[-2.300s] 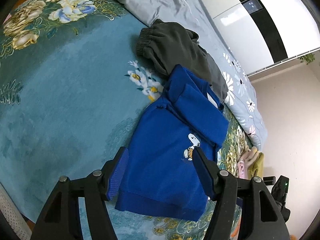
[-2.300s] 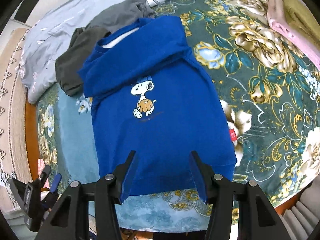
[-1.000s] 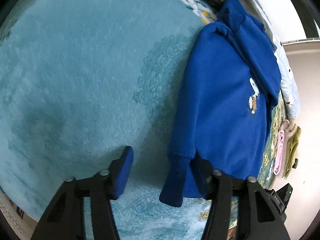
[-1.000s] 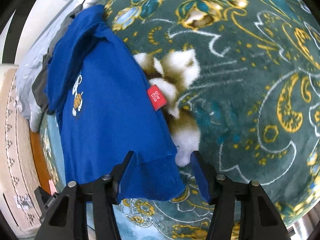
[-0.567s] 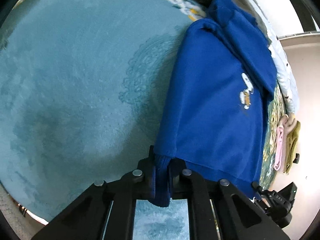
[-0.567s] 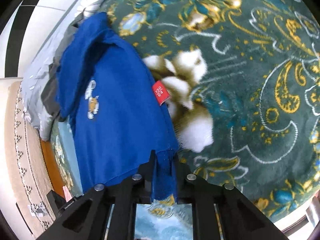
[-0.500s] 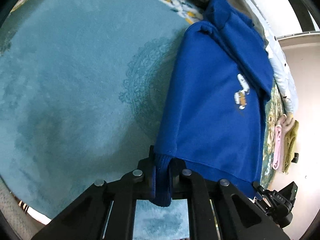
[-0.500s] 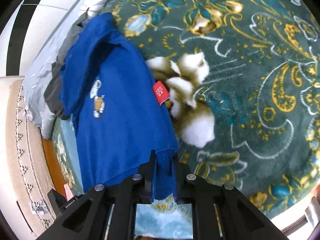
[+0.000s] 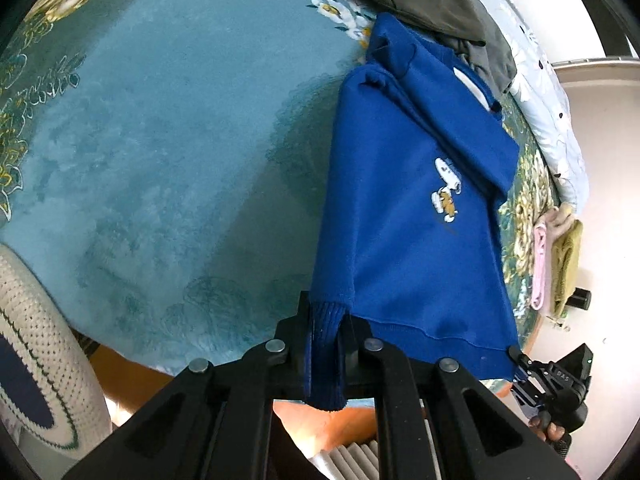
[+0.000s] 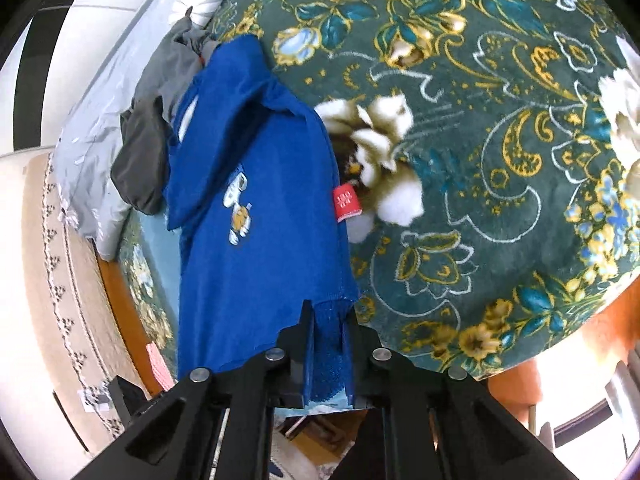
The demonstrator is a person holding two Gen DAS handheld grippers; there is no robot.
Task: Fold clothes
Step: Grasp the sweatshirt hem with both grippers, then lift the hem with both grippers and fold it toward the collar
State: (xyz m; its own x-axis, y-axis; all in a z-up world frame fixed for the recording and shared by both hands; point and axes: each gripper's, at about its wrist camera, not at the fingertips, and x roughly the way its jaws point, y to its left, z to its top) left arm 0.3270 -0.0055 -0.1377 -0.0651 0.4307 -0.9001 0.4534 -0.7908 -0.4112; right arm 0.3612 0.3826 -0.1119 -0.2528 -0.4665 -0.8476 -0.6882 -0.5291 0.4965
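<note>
Bed (image 9: 160, 140): teal floral blanket, carrying all items.
Blue sweatshirt (image 9: 400, 220): lay flat, sleeve across chest, hem corners lifted at the near edge.
Left gripper (image 9: 325, 344), right gripper (image 10: 328, 344): each clamped on one hem corner.
Step judged: bottom-to-collar fold; next move needed both corners carried together toward the collar.
</note>
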